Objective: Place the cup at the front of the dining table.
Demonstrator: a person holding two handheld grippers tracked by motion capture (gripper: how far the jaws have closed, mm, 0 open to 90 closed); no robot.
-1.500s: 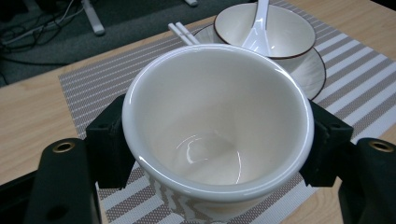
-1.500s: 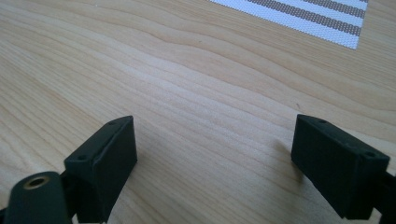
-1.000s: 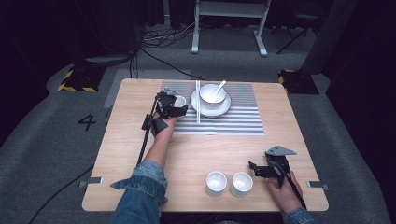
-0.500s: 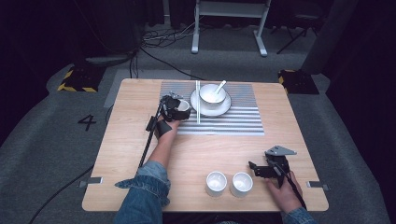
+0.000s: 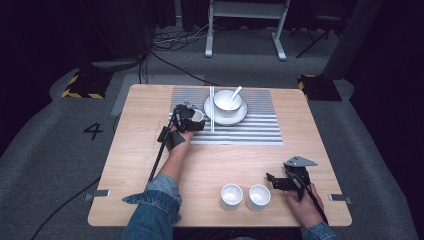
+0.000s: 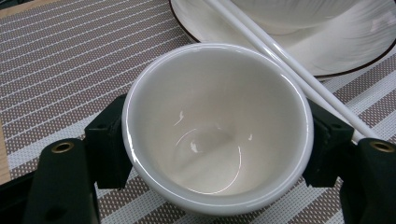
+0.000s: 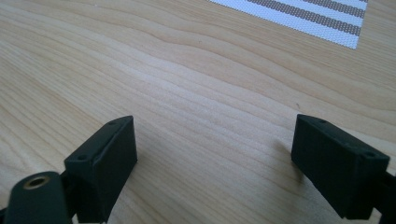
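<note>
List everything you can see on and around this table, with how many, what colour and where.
Table: one, light wood, centre of the high view.
Placemat: one, brown and white striped, far half of the table.
Plate: one, white with a dark rim, on the placemat.
Bowl: one, white, on the plate.
Spoon: one, white, in the bowl.
Chopsticks: one pair, white, resting on the plate's left edge.
Cups: three, white; one between the left jaws on the placemat, two side by side at the near edge.
Left gripper: black, closed on the cup.
Right gripper: black, jaws apart over bare wood, right of the two cups.
</note>
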